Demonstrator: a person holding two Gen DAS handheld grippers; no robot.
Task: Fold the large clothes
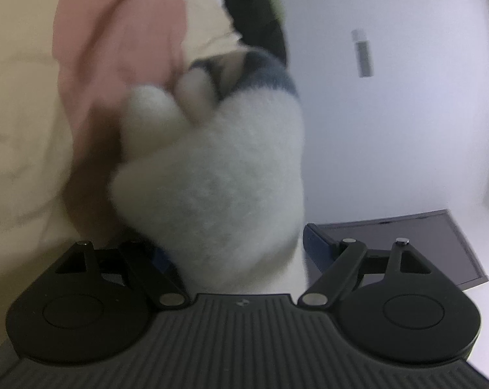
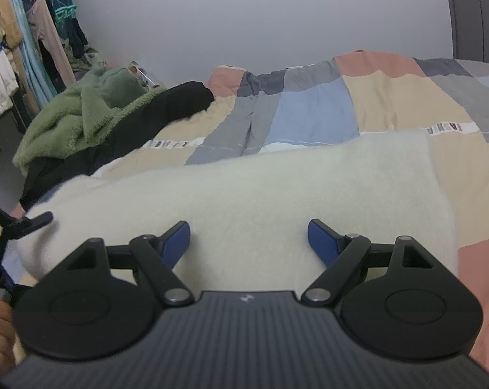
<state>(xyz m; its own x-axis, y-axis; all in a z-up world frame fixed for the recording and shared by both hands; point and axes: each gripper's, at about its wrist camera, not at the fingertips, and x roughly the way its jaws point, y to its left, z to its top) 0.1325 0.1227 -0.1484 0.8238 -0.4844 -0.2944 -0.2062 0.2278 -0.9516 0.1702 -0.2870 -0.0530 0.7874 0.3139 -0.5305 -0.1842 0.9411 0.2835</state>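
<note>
My right tool [image 2: 249, 243] gapes wide, holding nothing, over the white fleece [image 2: 244, 188], lying long left-to-right across mid-frame on the bed [image 2: 390, 103]; my left tool [image 1: 241, 246], spread wide, has fleece bunched between its fingers, grip uncertain.

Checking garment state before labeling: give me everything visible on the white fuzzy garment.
The white fuzzy garment looks like a thick, fluffy, cream-white knit or fleece. In the right wrist view it lies mostly flat across the patchwork bedspread, a broad band with a fairly straight far edge. The right gripper hovers over its near part, jaws open. In the blurred left wrist view, a bunched portion fills the space between the left gripper's fingers; contact is unclear.
</note>
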